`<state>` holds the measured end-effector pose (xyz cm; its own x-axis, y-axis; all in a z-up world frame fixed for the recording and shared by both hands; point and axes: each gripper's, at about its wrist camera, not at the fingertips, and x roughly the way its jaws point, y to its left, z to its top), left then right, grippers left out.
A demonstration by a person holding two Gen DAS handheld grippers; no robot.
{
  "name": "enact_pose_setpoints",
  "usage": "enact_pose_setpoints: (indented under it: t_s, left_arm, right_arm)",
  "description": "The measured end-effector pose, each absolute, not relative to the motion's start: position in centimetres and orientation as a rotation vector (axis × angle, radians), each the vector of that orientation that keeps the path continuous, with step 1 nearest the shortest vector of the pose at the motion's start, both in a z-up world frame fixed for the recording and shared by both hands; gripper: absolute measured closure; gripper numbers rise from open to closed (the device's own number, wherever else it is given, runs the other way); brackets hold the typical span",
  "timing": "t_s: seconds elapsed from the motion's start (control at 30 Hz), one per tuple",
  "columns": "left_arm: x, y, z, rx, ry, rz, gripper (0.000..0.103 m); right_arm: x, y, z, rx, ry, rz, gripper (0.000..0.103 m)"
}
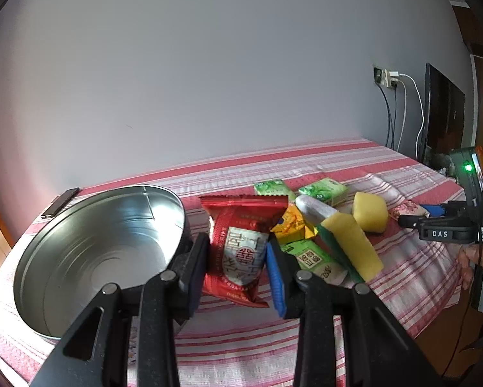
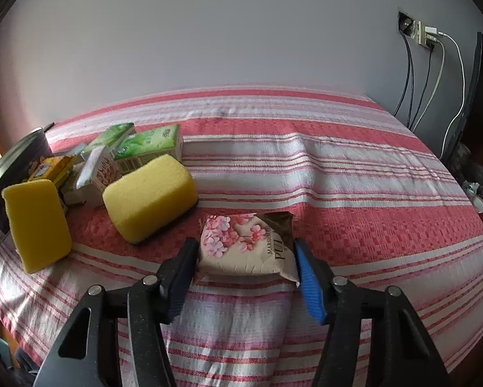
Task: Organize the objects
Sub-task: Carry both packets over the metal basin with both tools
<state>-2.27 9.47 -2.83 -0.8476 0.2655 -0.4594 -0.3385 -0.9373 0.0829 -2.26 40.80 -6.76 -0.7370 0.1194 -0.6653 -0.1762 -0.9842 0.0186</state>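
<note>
In the left wrist view, the left gripper (image 1: 236, 258) sat at lower centre, its two fingers clamped on a red snack packet (image 1: 241, 245) held clear of the cloth. A wide, empty metal tin (image 1: 90, 258) filled the lower left of the frame, just beside the packet. This looked like the carrying step: the packet was probably bound for the tin, and the next move would call for swinging it left over the rim and letting go.

In the right wrist view, the right gripper (image 2: 246, 274) sat at lower centre, its fingers flanking a pink floral marshmallow packet (image 2: 244, 248) that lay on the cloth. The pads seemed to press its sides, so it appeared grasped but not lifted.

To the left in that view lay the remaining pile: two yellow sponges (image 2: 149, 193), green tissue packs (image 2: 151, 142) and a small yellow packet (image 2: 53, 166), crowded together.

Everything rested on a red and white striped tablecloth (image 2: 338, 167). Behind it stood a plain pale wall (image 2: 209, 32), with a wall socket (image 2: 426, 34) and hanging cables at upper right. A dark phone (image 1: 60, 202) lay at the cloth's edge, at middle left of the left view.
</note>
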Motion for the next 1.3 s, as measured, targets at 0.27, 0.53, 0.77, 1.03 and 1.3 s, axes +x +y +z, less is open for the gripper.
enact_pose_setpoints:
  t_s: [0.27, 0.53, 0.77, 1.03, 1.3]
  left_arm:
    - [-1.9, 7.7, -1.7, -0.62, 0.196, 2.788, 0.069]
    - [-2.0, 4.2, -0.3, -0.597, 0.153, 2.887, 0.069]
    - [-2.9, 0.3, -0.7, -0.639, 0.102, 2.963, 0.069]
    - [-4.6, -3.1, -1.7, -0.718, 0.059, 3.033, 0.069]
    - [-6.4, -5.2, -2.9, -0.798, 0.048, 3.065, 0.069]
  right_arm:
    - [-1.4, 39.6, -4.5, -0.932, 0.101, 2.856, 0.046]
    - [-1.6, 34.5, -1.1, -0.844, 0.061, 3.054, 0.046]
    - [-3.4, 28.2, 1.7, -0.852, 0.019, 3.242, 0.046]
    - [-6.8, 21.4, 3.1, -0.926, -0.058, 3.366, 0.046]
    - [-10.0, 16.2, 2.6, -1.028, -0.119, 3.409, 0.046]
